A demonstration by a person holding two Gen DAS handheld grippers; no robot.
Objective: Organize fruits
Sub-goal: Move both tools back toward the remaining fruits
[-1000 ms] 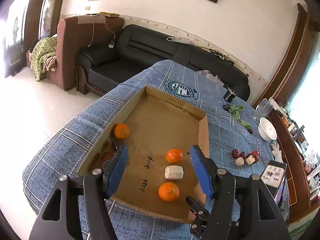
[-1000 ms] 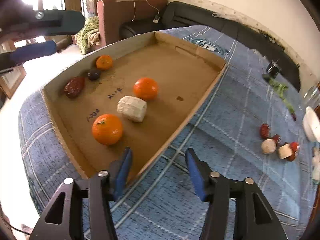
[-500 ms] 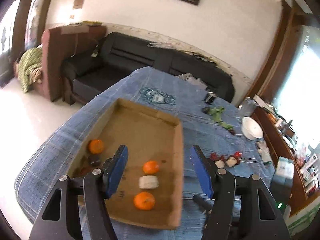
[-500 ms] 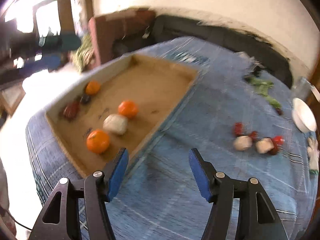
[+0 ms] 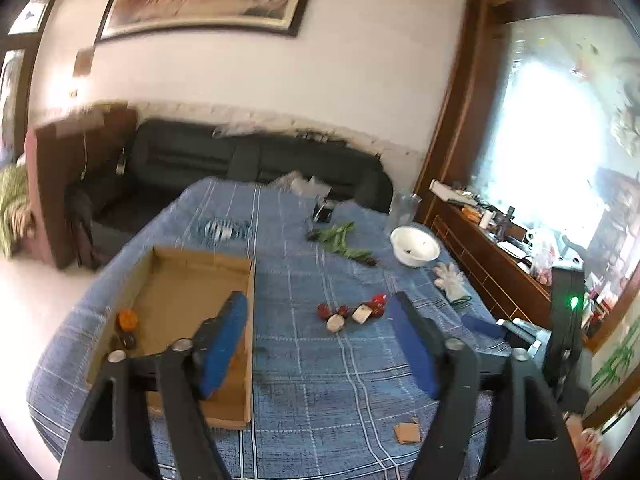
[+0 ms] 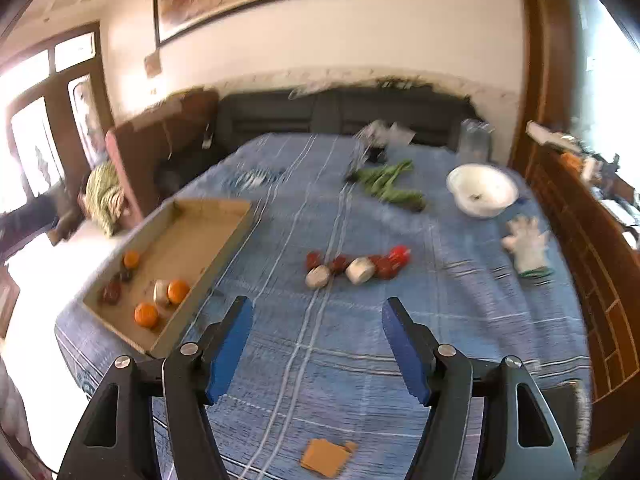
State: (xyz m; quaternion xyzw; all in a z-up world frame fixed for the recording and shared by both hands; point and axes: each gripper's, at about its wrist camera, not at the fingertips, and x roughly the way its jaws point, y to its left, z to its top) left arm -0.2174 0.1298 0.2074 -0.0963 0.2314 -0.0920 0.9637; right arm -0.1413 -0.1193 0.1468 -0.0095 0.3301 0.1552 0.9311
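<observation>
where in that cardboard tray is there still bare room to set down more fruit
The far half of the cardboard tray is bare, right up to its back wall. The near end is crowded: three oranges, a pale piece and dark fruits. The blue cloth before the loose fruit cluster is open too.

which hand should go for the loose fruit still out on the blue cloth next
Probably right. The right gripper, empty with jaws opening, faces the cluster of red and pale fruit squarely. The left gripper, also empty and opening, has its finger over the shallow cardboard box.
</observation>
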